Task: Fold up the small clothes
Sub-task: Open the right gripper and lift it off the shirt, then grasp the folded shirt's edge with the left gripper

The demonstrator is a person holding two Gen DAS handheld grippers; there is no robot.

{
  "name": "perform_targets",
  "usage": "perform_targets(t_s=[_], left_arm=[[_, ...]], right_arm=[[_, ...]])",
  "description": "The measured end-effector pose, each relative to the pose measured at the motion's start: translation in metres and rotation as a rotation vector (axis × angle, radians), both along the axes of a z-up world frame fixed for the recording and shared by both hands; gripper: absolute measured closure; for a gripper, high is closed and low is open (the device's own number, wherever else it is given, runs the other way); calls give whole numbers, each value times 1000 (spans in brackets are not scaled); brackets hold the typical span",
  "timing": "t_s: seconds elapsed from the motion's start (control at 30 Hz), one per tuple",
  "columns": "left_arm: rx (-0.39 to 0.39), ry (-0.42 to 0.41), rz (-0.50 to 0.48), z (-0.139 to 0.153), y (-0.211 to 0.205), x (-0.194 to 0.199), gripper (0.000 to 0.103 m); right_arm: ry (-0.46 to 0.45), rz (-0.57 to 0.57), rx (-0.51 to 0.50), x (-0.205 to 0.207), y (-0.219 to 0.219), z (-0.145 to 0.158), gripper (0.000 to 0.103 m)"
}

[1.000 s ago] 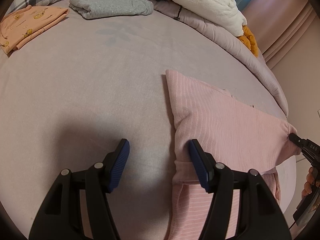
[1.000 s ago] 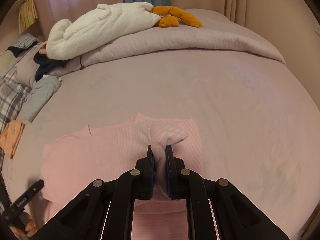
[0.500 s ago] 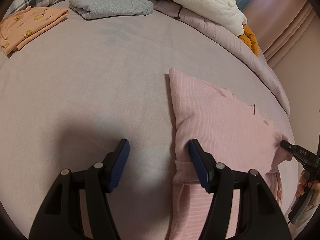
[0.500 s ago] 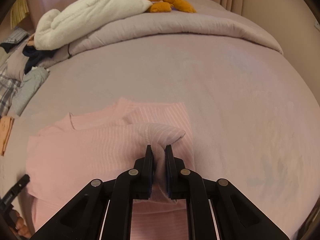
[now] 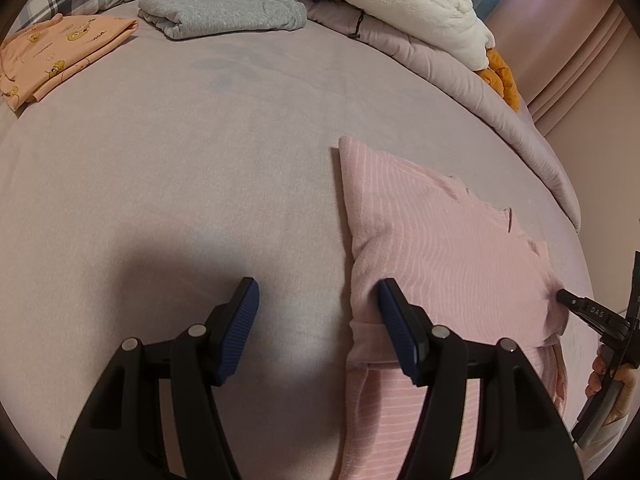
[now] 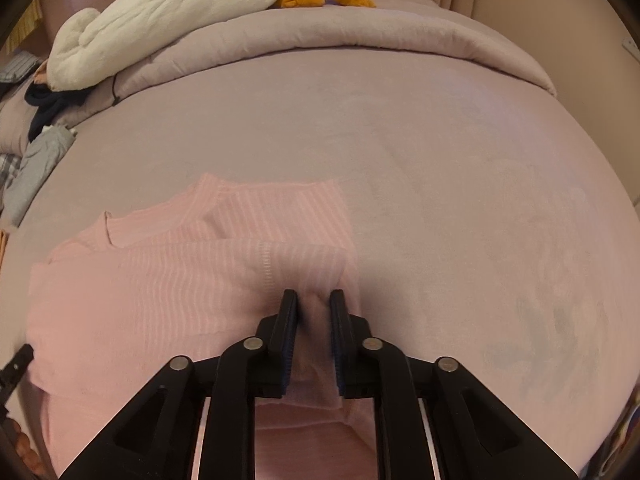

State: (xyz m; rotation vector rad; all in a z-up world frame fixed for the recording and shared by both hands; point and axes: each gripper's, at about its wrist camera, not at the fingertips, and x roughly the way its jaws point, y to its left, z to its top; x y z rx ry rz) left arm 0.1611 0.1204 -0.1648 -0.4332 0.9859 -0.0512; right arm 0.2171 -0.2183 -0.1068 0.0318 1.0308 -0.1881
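Pink striped top [image 6: 160, 280] lies flat, long axis crosswise, neckline far.

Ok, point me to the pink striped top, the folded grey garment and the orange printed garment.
pink striped top [image 5: 452, 248]: left wrist view, middle of its folded upper layer.
folded grey garment [image 5: 224, 14]: left wrist view, centre of its top face.
orange printed garment [image 5: 60, 46]: left wrist view, middle of its printed front.

The bed [image 5: 200, 184] under my hand-held grippers carries a pink top [image 5: 436, 248] just ahead. Farther off lie a folded grey garment [image 5: 224, 12] and an orange one [image 5: 60, 52], with a rolled duvet [image 6: 320, 40] along the far edge.
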Motion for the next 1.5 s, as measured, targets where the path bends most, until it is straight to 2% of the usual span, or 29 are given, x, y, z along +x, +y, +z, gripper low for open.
perform_targets(t_s=[0.1, 0.23, 0.37, 0.5, 0.57, 0.7, 0.87, 0.97, 1.03, 1.1, 1.17, 1.23, 1.5], left_arm=[[0, 0, 2, 0, 0, 0, 39], [3, -1, 3, -1, 0, 0, 39], [9, -7, 3, -1, -1, -1, 39], [10, -10, 3, -1, -1, -1, 38], [8, -9, 3, -1, -1, -1, 38], [7, -9, 8, -1, -1, -1, 38], [19, 19, 58, 13, -4, -15, 38], [7, -21, 39, 33, -11, -30, 36], [27, -54, 43, 48, -18, -45, 25], [50, -90, 48, 60, -24, -60, 18], [67, -119, 38, 69, -31, -76, 12], [74, -133, 22, 73, -37, -93, 7], [109, -97, -12, 57, -50, -139, 7]], right_arm=[[-21, -23, -43, -7, -5, 7, 90], [-26, -6, 22, -21, -10, 10, 90], [-5, 39, 33, -26, -5, -3, 90], [35, 8, 32, -21, -10, -22, 90], [30, -6, 60, -20, -14, -26, 90], [7, -18, 54, -23, -15, -27, 90], [-49, -34, 68, -43, -21, -9, 90], [-111, -4, 75, -68, -25, 12, 90], [-136, 30, 112, -88, -32, 22, 84], [-161, 59, 124, -106, -36, 31, 60], [-180, 79, 114, -122, -37, 36, 49], [-184, 113, 110, -138, -39, 38, 47], [-137, 193, 126, -183, -38, 19, 45]])
